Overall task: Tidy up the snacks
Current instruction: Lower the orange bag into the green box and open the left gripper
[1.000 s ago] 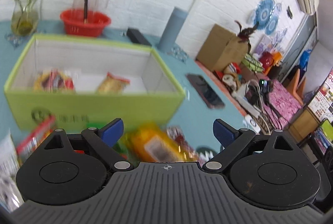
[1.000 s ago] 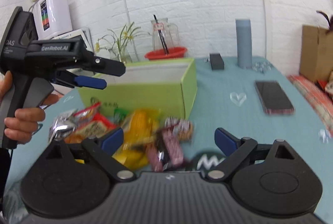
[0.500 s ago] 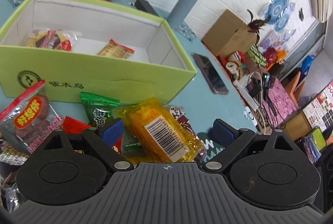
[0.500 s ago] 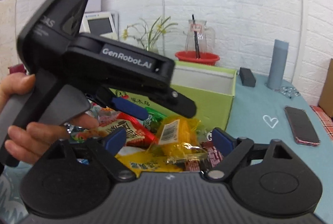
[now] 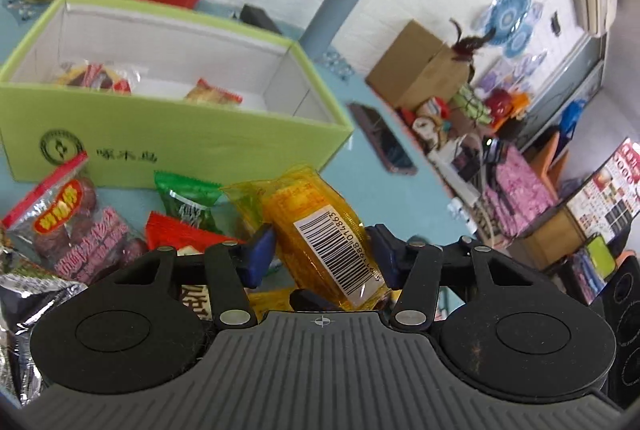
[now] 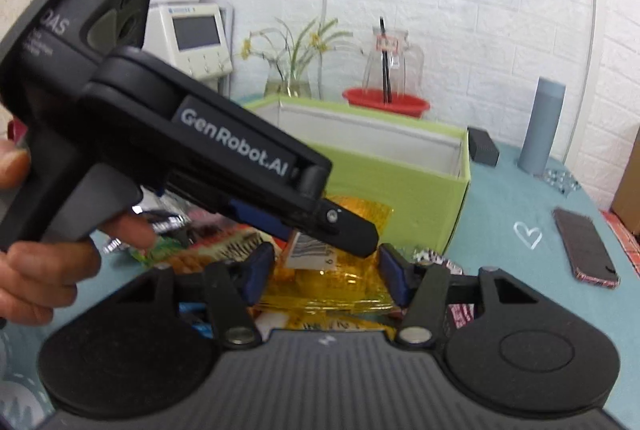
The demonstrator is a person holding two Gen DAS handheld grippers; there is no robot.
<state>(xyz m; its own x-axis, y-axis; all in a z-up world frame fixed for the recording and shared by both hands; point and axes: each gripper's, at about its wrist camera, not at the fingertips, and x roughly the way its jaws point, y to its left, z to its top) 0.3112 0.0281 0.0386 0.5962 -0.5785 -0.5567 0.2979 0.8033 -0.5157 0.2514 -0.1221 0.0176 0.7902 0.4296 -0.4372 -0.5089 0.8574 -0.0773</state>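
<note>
Yellow snack pkt [image 5: 316,226] w/ barcode, tilted atop snack pile [image 5: 80,226], open green box [image 5: 168,138] just behind

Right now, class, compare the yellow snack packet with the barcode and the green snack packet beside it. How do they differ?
The yellow snack packet sits between the blue fingers of the left gripper, whose jaws are closing; the green snack packet lies free in the pile. The yellow one is see-through and shows a white barcode label; the green one is opaque and shows none. The yellow one looks longer. Both lie outside the green box.
</note>
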